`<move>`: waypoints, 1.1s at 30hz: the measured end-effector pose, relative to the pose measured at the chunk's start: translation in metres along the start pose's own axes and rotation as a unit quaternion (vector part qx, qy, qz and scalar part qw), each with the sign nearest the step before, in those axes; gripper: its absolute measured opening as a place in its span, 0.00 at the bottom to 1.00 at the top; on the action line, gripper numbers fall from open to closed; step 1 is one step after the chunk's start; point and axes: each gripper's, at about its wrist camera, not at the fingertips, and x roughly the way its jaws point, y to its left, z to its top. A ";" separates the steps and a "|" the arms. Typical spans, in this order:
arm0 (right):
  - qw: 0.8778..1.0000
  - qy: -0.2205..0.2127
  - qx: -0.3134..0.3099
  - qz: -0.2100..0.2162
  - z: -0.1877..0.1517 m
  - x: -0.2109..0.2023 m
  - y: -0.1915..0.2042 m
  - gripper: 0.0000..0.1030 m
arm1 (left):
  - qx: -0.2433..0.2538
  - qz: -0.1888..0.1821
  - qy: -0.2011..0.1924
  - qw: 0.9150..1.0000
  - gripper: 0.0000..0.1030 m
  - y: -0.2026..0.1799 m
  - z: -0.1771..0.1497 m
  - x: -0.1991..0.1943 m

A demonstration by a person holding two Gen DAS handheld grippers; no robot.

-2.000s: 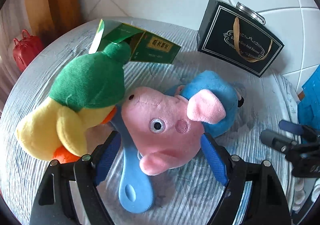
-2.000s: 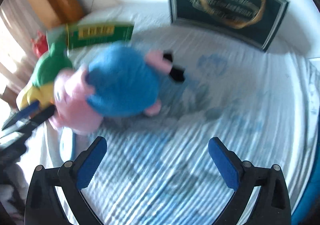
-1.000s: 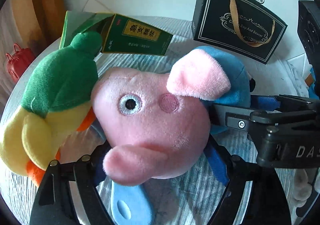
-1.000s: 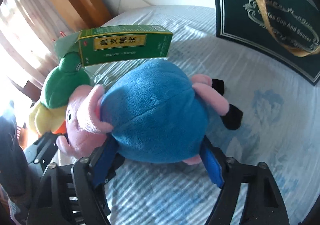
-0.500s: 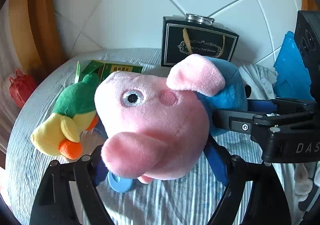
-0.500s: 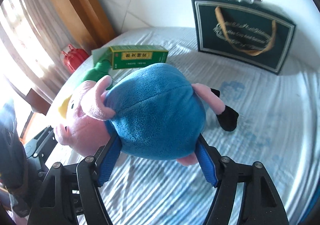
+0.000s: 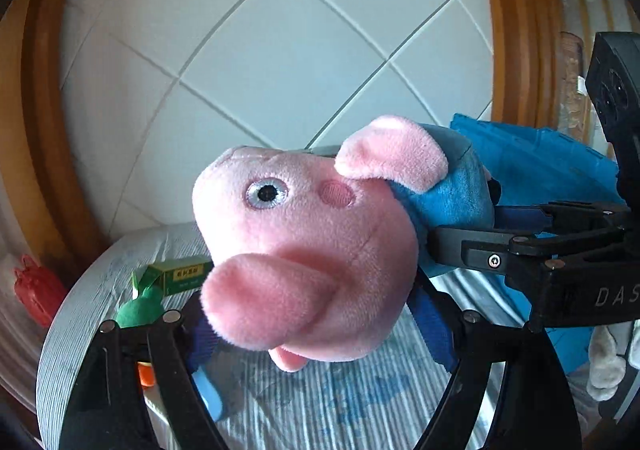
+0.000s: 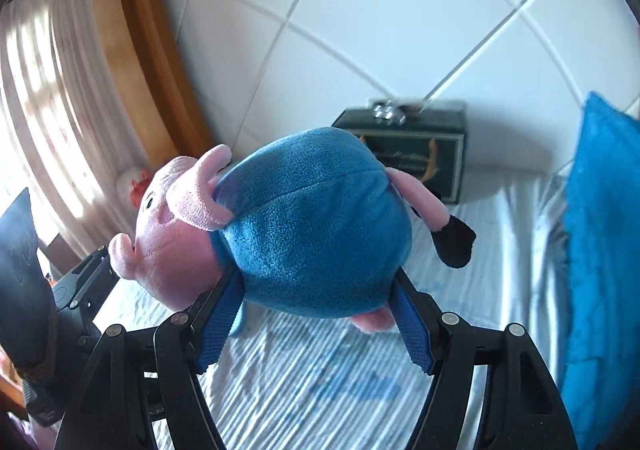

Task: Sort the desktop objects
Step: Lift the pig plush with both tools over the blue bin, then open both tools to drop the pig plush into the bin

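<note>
A plush pig [image 7: 312, 250] with a pink head and blue body [image 8: 316, 226] hangs in the air above the striped tablecloth [image 7: 320, 402]. My left gripper [image 7: 320, 334] is shut on its pink head, blue pads pressing both sides. My right gripper [image 8: 316, 322] is shut on the blue body, and reaches in from the right edge in the left wrist view. Down on the table lie a green and yellow plush duck [image 7: 140, 310], a green box [image 7: 180, 276] and a blue spoon-like thing [image 7: 210, 394], partly hidden behind my left fingers.
A dark gift box [image 8: 416, 154] with a gold handle stands at the table's back by the white tiled wall. A blue cloth [image 8: 600, 250] hangs at the right. A small red bag [image 7: 38, 290] sits left beside a wooden frame [image 7: 44, 130].
Both grippers have lifted the plush pig off the table and carried it upward together. The duck, green box and gift box now look smaller and lower in both views.
</note>
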 end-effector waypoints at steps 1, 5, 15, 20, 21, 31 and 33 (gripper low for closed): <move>1.000 -0.014 0.001 -0.009 0.000 -0.018 -0.006 0.70 | 0.007 -0.008 -0.010 1.000 0.80 -0.014 0.008 -0.004; 0.998 -0.051 0.013 -0.040 0.001 -0.074 -0.034 0.70 | 0.027 -0.047 -0.041 0.998 0.80 -0.065 0.037 -0.015; 0.982 -0.125 0.083 -0.116 -0.009 -0.198 -0.140 0.70 | 0.110 -0.129 -0.109 0.979 0.80 -0.235 0.109 -0.029; 0.967 -0.154 0.111 -0.172 -0.022 -0.261 -0.194 0.70 | 0.142 -0.181 -0.105 0.968 0.80 -0.319 0.129 -0.026; 0.965 -0.155 0.119 -0.177 -0.027 -0.270 -0.203 0.70 | 0.149 -0.193 -0.097 0.965 0.80 -0.334 0.131 -0.022; 0.946 -0.130 0.188 -0.228 -0.086 -0.311 -0.288 0.72 | 0.231 -0.181 -0.028 0.956 0.82 -0.433 0.124 0.005; 0.944 -0.124 0.199 -0.230 -0.094 -0.310 -0.302 0.77 | 0.238 -0.172 -0.027 0.955 0.82 -0.434 0.124 0.000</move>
